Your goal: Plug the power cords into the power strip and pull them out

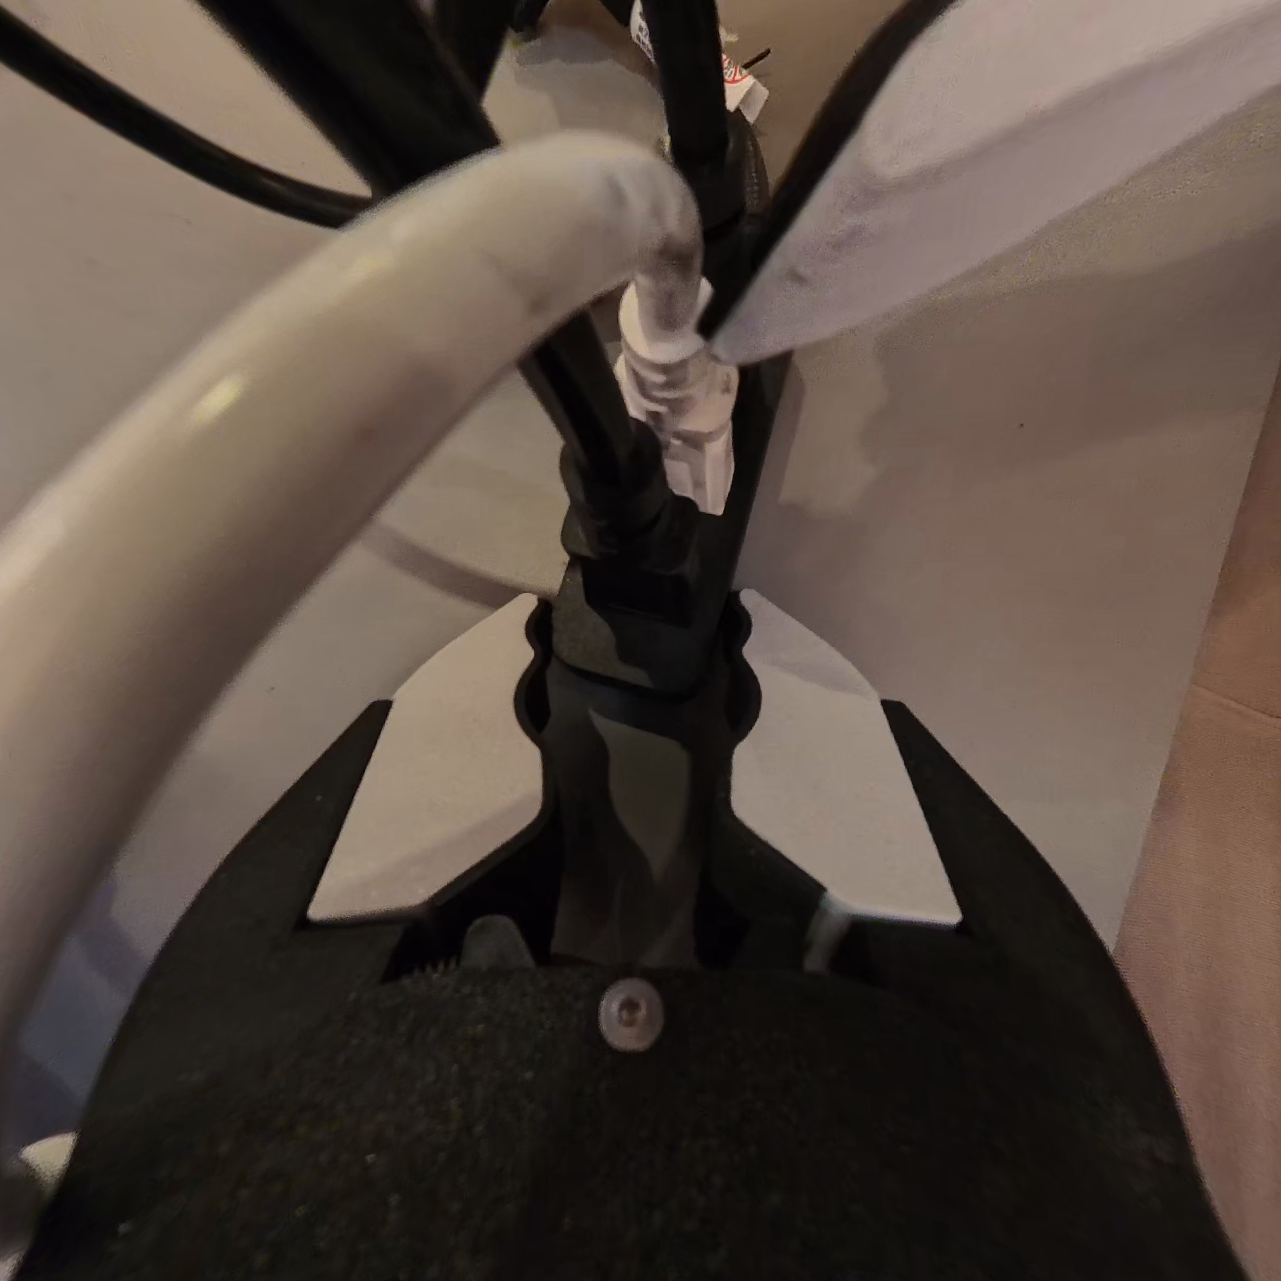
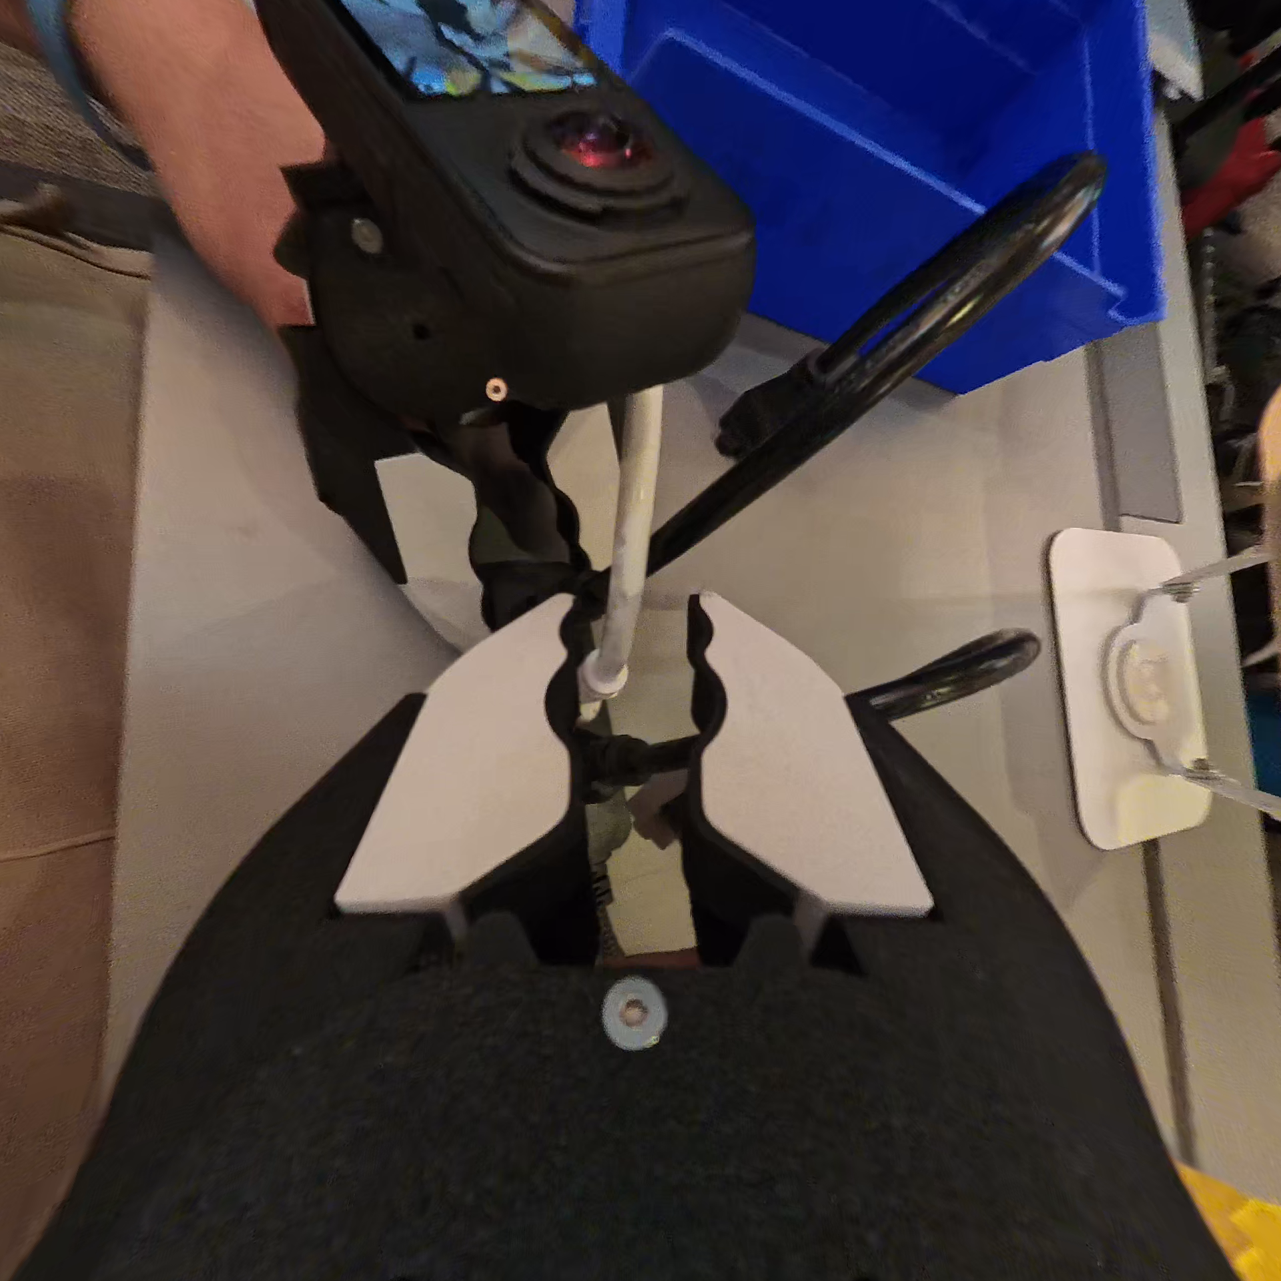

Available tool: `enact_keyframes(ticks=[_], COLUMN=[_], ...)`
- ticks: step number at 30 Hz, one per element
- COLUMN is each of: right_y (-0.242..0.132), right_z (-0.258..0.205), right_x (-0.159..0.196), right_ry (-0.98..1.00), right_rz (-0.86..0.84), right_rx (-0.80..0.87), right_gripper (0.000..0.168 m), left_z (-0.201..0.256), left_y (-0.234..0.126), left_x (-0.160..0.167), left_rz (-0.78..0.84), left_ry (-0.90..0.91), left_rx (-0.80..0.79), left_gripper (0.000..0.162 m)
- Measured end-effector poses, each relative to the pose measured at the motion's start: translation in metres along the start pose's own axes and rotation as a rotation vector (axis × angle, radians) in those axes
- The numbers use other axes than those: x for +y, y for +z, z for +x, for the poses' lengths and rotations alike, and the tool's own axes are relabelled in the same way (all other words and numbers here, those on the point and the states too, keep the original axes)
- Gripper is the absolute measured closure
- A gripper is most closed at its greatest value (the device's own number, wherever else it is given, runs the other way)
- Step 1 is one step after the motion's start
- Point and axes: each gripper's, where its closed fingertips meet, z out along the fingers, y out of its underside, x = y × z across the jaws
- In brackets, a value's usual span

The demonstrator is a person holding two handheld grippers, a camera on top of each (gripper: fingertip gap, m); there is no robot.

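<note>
Nearest us, the left gripper (image 1: 638,665) has its jaws closed on a black moulded power plug (image 1: 634,589), with a white ribbed plug (image 1: 683,409) just beyond at twelve o'clock and its thick pale grey cord (image 1: 312,360) sweeping off towards nine. Our right gripper (image 2: 634,693) has its jaws part open around that cord's neck, gripping nothing firmly that we can see. A looped black cord (image 2: 963,277) lies on the white tabletop (image 2: 901,554) at one o'clock, before a blue plastic bin (image 2: 901,152). We cannot see the power strip. We judge a straight pull, gripping plug bodies rather than cords, works best. Small tags on the far cords are unreadable.
</note>
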Motion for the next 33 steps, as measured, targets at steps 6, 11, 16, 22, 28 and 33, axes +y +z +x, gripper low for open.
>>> enact_keyframes(ticks=[6, 11, 16, 22, 28, 33], right_y=[0.002, 0.001, 0.002, 0.005, 0.004, 0.003], right_z=[-0.009, -0.009, -0.01, -0.009, -0.012, -0.015], right_x=[-0.009, -0.009, -0.007, -0.005, -0.005, -0.004], right_ry=[-0.044, -0.025, -0.041, -0.067, -0.026, -0.002], right_rz=[0.043, 0.06, 0.038, 0.011, 0.041, 0.055], right_rx=[-0.015, -0.028, -0.014, 0.017, -0.017, -0.053], right_gripper=[0.142, 0.142, 0.138, 0.138, 0.139, 0.138], left_z=[0.0, 0.0, 0.0, 0.0, 0.0, 0.0], left_y=[0.0, 0.0, 0.0, 0.0, 0.0, 0.0], left_x=[0.0, 0.0, 0.0, 0.0, 0.0, 0.0], left_rz=[-0.002, -0.002, -0.002, -0.002, -0.002, -0.003], left_ry=[0.008, 0.007, 0.006, 0.004, 0.003, 0.006], left_rx=[-0.01, -0.013, -0.015, -0.019, -0.018, -0.013], left_gripper=[0.114, 0.114, 0.114, 0.114, 0.114, 0.114])
